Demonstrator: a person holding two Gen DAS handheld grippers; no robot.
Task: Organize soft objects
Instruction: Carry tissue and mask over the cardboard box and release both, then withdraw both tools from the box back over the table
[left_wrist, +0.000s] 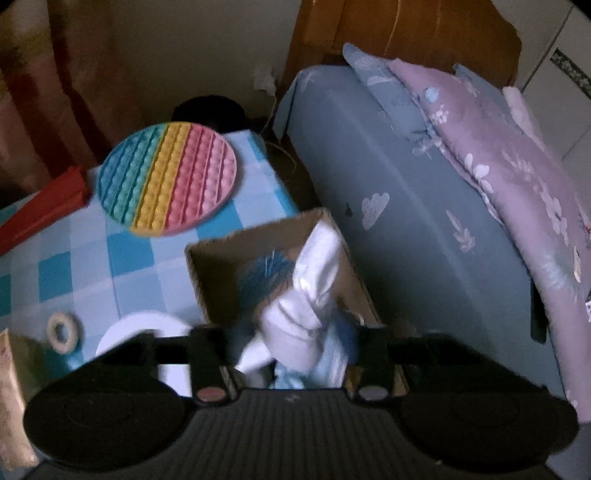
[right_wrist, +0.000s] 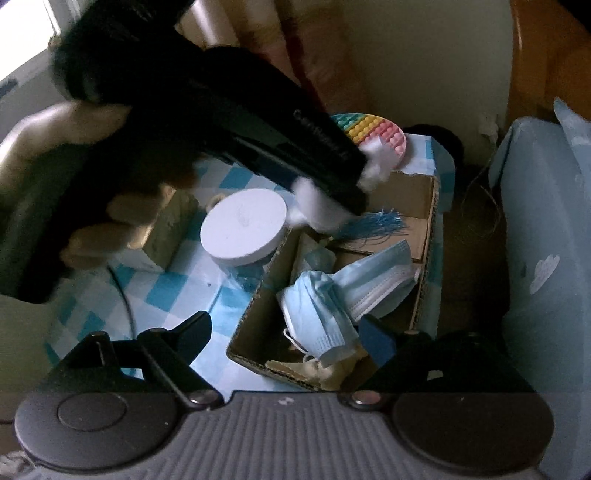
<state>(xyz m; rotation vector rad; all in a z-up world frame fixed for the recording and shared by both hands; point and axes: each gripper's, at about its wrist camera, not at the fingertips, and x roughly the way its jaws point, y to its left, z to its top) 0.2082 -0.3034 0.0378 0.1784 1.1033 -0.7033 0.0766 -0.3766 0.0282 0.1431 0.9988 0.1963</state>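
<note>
An open cardboard box (left_wrist: 258, 232) stands on a blue checked tablecloth (left_wrist: 92, 251). My left gripper (left_wrist: 291, 350) hangs over it with its jaws wide. A white soft cloth (left_wrist: 314, 295) sits loose between them, sagging into the box above a blue fringed thing (left_wrist: 266, 269). In the right wrist view the left gripper (right_wrist: 354, 184) reaches in from the upper left, white cloth (right_wrist: 317, 210) at its tips. My right gripper (right_wrist: 288, 332) stands open over the box's (right_wrist: 428, 229) near corner. Nothing is between its fingers. Crumpled blue face masks (right_wrist: 332, 295) lie in the box beyond.
A rainbow bubble disc (left_wrist: 168, 177) lies behind the box. A white-lidded round jar (right_wrist: 243, 229) and a tape ring (left_wrist: 61, 332) are to its left. A bed with a blue sheet (left_wrist: 424, 240) and a purple quilt (left_wrist: 509, 158) borders the right. A gloved hand (right_wrist: 110, 221) holds the left gripper.
</note>
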